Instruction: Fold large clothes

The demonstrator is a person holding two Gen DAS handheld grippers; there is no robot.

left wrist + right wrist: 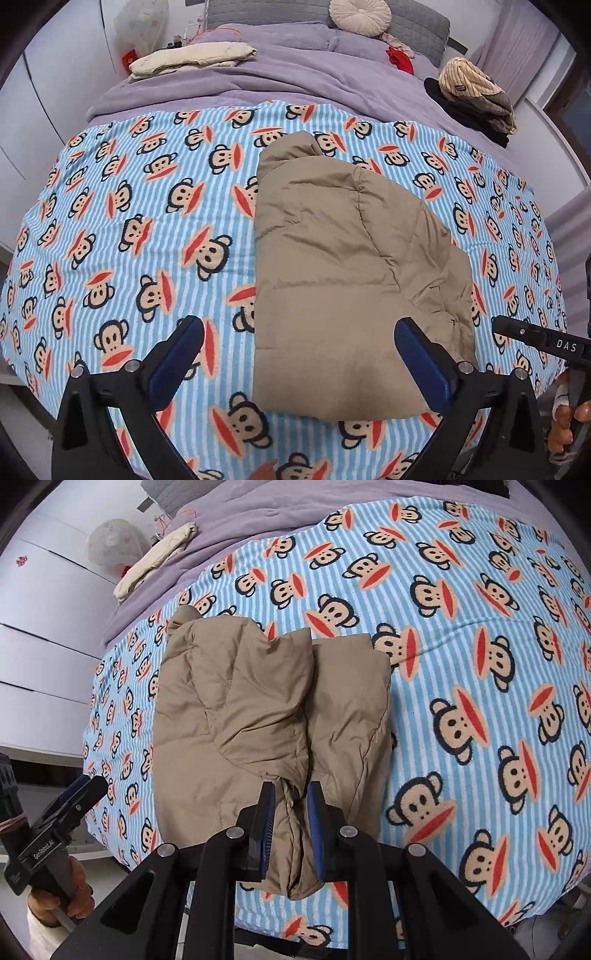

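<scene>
Item: tan padded jacket [343, 280], folded into a thick bundle, lay on the monkey-print blanket [129, 229] near the bed's front edge, right of its middle as the left camera saw it.

Left gripper [299, 354]: I had it spread as wide as it goes, nothing between the fingers, hovering above the jacket's near left corner and clear of the cloth.

Right gripper [291, 827]: fingers stood a narrow gap apart, with a ridge of the jacket's near edge lying in that gap. I could not tell from the right camera whether the pads pressed the cloth or merely flanked it.

Risks, as I judged them:
- If the right fingers still gripped that ridge, lifting away would drag the top layer up and undo the fold.
- The padding looked springy; the two humps on top could slump apart once let go, loosening the bundle.
- The bundle sat close to the front edge, so a snag or tug toward me could pull it off the bed.

Writing noted:
- "DAS" in white on the right gripper's body, seen from the left camera.
- "GenRobot.AI" on the left gripper's side, seen from the right camera.
- No label readable on the jacket.

Other stock: folded cream cloth [192, 57] at the far left corner, a pile of dark and striped clothes [476, 99] at the far right, round cushion [360, 16] by the headboard.
</scene>
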